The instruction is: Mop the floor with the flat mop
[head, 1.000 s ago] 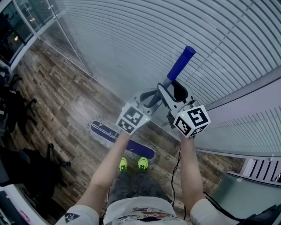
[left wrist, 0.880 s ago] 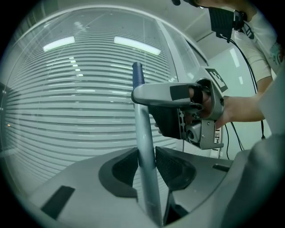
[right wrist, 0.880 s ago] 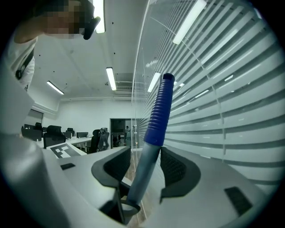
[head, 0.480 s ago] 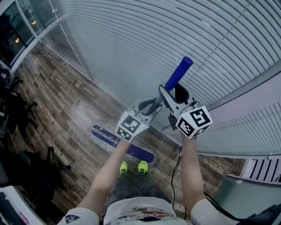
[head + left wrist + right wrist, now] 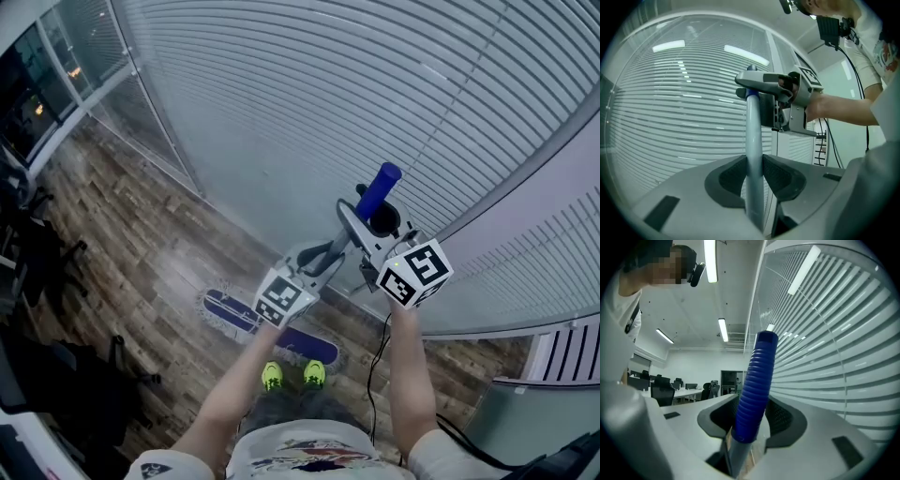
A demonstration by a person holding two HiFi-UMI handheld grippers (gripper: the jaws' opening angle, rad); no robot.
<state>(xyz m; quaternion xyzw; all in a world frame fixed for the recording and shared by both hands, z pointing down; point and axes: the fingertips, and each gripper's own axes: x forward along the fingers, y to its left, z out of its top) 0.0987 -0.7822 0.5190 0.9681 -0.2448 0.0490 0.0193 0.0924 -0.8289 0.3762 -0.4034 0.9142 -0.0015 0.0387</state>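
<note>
The flat mop's blue head (image 5: 265, 327) lies on the wood floor just ahead of my neon-yellow shoes (image 5: 292, 375). Its grey pole (image 5: 753, 154) rises between the pads of my left gripper (image 5: 754, 172), which is shut on it. Higher up, the ribbed blue grip (image 5: 755, 387) passes between the pads of my right gripper (image 5: 752, 417), shut on it. In the head view the left gripper (image 5: 323, 255) sits lower on the pole and the right gripper (image 5: 371, 225) sits just under the blue grip (image 5: 378, 190). The right gripper (image 5: 785, 105) also shows ahead in the left gripper view.
A glass wall with horizontal blinds (image 5: 309, 112) runs close in front of the mop. Dark office chairs (image 5: 37, 253) stand at the left on the plank floor (image 5: 141, 244). A black cable (image 5: 378, 366) hangs from the right gripper.
Both grippers have moved with the handle, the right one upward. The blue grip now looks shorter and more end-on to the head camera. The mop head has slid a little to the right.
</note>
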